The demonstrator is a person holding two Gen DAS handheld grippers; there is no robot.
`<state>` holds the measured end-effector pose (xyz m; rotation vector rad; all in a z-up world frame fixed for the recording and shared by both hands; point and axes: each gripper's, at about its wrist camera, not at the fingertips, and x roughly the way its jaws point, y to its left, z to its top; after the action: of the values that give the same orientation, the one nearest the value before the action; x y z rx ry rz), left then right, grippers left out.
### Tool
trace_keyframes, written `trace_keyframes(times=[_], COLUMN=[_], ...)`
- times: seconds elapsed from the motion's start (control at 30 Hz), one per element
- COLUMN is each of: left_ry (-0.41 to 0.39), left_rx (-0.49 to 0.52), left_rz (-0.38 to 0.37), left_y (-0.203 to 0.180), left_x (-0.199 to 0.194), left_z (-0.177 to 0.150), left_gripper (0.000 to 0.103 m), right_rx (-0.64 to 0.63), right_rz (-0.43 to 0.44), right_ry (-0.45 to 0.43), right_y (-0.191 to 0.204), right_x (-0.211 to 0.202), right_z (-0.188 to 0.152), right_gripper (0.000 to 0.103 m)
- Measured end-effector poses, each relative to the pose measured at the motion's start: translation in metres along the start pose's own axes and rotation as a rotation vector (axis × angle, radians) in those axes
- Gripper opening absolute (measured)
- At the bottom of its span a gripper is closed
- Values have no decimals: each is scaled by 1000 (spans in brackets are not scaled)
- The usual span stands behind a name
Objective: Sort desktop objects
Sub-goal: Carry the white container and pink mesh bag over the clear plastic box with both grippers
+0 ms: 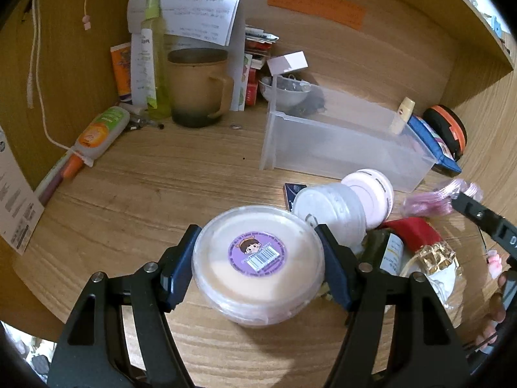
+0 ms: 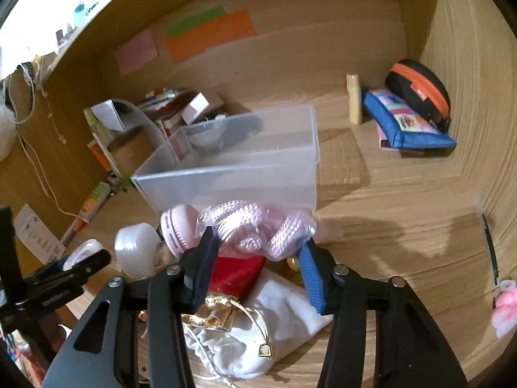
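My left gripper (image 1: 257, 262) is shut on a round clear tub (image 1: 258, 263) with a purple sticker on its lid, held above the wooden desk. My right gripper (image 2: 255, 252) is shut on a pink rope bundle in a plastic bag (image 2: 258, 226), lifted above a pile of items; the bag also shows in the left wrist view (image 1: 433, 199). A translucent plastic bin (image 1: 342, 139) stands behind, also seen in the right wrist view (image 2: 232, 168). In the pile lie a clear jar (image 1: 332, 213), a pink round case (image 1: 371, 194), a red box (image 2: 237, 273) and a white pouch (image 2: 278, 320).
A brown mug (image 1: 197, 87), a green bottle (image 1: 156, 61), tubes, papers and a white cable crowd the back left. A small bowl (image 1: 284, 92) sits behind the bin. A blue pouch (image 2: 404, 119), an orange-black case (image 2: 420, 90) and a cream stick (image 2: 353, 98) lie at the right wall.
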<state>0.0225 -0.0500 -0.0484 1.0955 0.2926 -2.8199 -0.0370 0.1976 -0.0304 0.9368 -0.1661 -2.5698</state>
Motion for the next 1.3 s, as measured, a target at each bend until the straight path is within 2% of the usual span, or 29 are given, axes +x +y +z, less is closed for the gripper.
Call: trace_keyframes(times=[0.47, 0.63, 0.83, 1.3], left_ry=[-72, -77, -108, -167], left_rx=[28, 18, 36, 88], left_rz=[6, -31, -35, -82], left_y=[-6, -4, -8, -23], left_x=[-15, -16, -23, -39], left_z=[35, 53, 71, 117], left_gripper=[70, 70, 70, 70], right_rx=[12, -10, -27, -62], right_rz=[55, 56, 52, 72], right_ry=[-56, -92, -128, -202], right_y=[-5, -1, 1, 8], right_x=[-22, -36, -47, -48], right_z=[16, 27, 38, 90], right_gripper=[38, 38, 37, 37])
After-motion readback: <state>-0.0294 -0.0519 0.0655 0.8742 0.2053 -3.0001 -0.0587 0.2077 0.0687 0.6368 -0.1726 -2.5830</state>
